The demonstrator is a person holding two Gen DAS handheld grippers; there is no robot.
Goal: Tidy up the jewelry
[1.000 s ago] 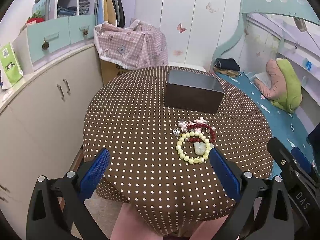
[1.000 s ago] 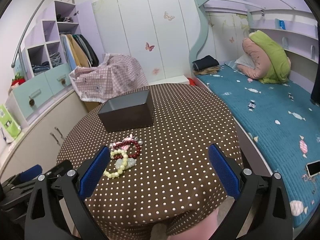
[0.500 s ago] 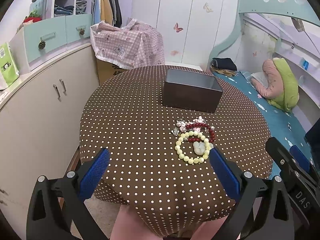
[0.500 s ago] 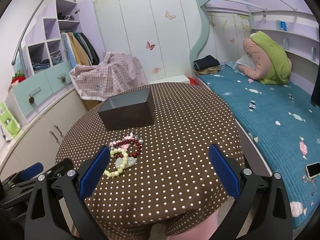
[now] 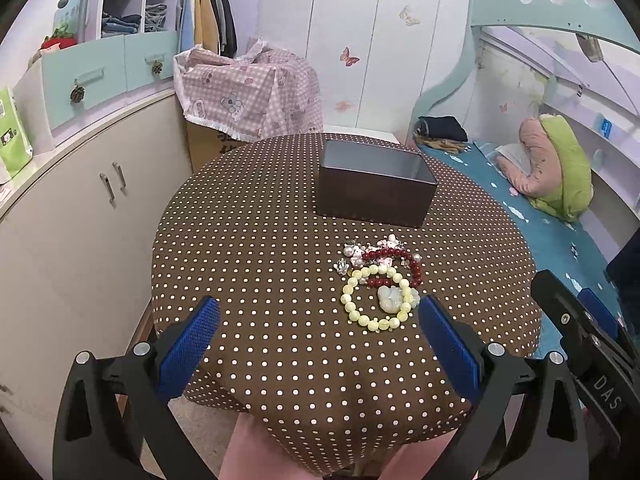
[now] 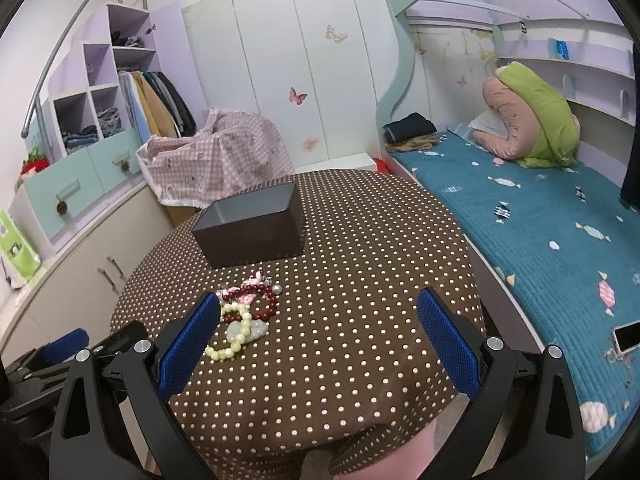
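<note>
A pile of jewelry lies on the round polka-dot table: a pale yellow bead bracelet with a jade pendant, a dark red bead bracelet and small pink and pearl pieces. An open dark box stands behind the pile. My left gripper is open and empty, just in front of the pile. My right gripper is open and empty; the yellow bracelet and red bracelet lie by its left finger, with the box behind.
A cream cabinet stands left of the table. A box draped in pink checked cloth stands behind. A bed with a teal cover runs along the right, with a phone on it. The right gripper's body shows at right.
Both grippers have moved forward toward the table, so the jewelry and box appear nearer. The jaws stay open. Nothing on the table has moved.
</note>
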